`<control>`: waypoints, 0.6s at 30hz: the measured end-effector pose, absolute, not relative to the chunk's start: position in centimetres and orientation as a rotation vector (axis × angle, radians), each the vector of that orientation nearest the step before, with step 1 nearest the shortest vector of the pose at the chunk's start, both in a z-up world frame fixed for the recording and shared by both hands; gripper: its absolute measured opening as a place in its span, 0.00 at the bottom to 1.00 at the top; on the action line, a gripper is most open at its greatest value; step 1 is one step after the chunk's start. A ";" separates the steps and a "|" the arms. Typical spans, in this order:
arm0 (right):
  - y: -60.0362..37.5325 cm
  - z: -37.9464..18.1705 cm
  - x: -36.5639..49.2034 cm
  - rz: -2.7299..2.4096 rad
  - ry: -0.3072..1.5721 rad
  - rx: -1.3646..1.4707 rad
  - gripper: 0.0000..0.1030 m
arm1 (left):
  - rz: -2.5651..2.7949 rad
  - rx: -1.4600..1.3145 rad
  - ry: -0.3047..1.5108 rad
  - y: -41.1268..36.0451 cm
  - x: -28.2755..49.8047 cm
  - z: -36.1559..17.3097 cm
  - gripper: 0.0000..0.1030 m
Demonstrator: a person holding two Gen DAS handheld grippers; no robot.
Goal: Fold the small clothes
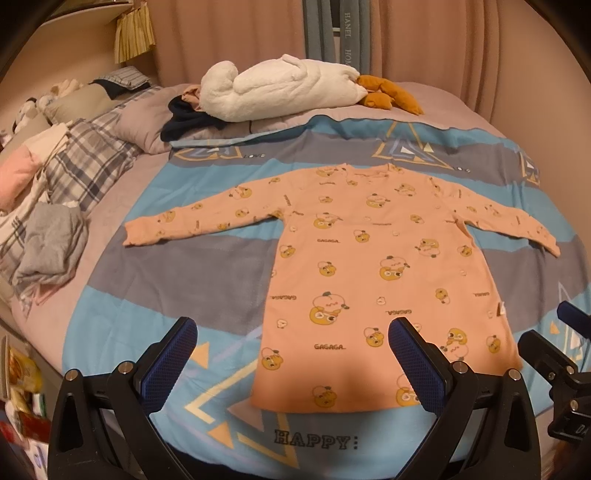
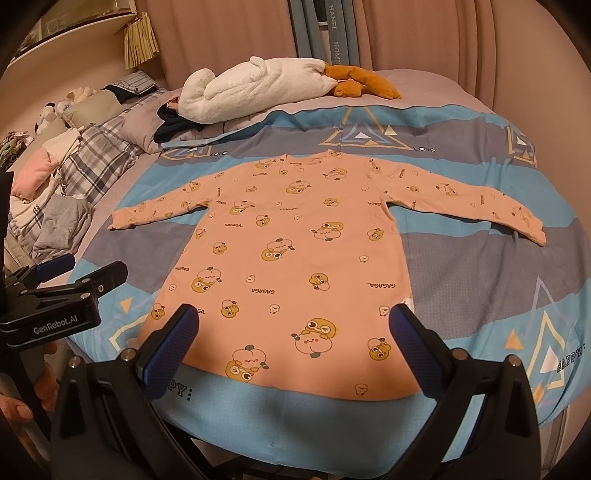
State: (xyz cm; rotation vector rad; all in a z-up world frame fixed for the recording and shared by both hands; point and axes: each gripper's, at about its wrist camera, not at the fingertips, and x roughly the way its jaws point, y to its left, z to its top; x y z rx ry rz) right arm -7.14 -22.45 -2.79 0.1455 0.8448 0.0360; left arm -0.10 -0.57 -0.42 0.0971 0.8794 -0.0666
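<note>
Lying flat and fully spread on the blue-and-grey patterned blanket (image 1: 155, 280) that covers the bed is a small peach-pink long-sleeved shirt printed with yellow cartoon figures and "GAGAGA" lettering (image 1: 369, 258). Its hem sits near the blanket's near edge, just beyond the "HAPPY" lettering, and its neckline points toward the far edge. Both sleeves extend outward, one toward the left edge of the blanket, the other toward the right edge. No fold is visible in the garment.

Left gripper (image 1: 293, 365): blue-padded fingers spread wide, holding nothing. In the left wrist view it hovers over the near edge of the blanket at the shirt's lower left corner; contact with the fabric cannot be confirmed.

Right gripper (image 2: 293, 350): fingers likewise spread wide and empty. In the right wrist view both fingers appear over the hem, one toward each lower corner of the shirt.

At the far edge of the bed lies a white plush toy with orange feet (image 1: 280, 88), resting partly on dark navy clothing (image 1: 184, 122). Along the left edge of the bed are a grey plaid quilt (image 1: 92, 155), a crumpled grey garment (image 1: 51, 243) and a pink item (image 1: 14, 173). Pink curtains (image 1: 229, 33) hang behind the bed.
</note>
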 end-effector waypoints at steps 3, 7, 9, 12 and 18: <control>-22.5 -2.7 -7.1 0.037 0.845 0.145 1.00 | -0.067 0.095 0.879 -0.5 -0.1 -0.4 0.99; -22.5 -2.6 -6.9 0.038 0.846 0.145 1.00 | -0.066 0.096 0.880 -0.6 -0.1 -0.4 0.99; -22.5 -2.6 -6.9 0.036 0.846 0.146 1.00 | -0.066 0.092 0.881 -0.5 0.0 -0.4 0.99; -22.7 -2.5 -6.7 0.038 0.847 0.151 1.00 | -0.066 0.096 0.882 -0.5 0.1 -0.3 0.99; -22.8 -2.4 -6.7 0.033 0.853 0.155 1.00 | -0.069 0.098 0.889 -0.4 0.2 -0.5 0.99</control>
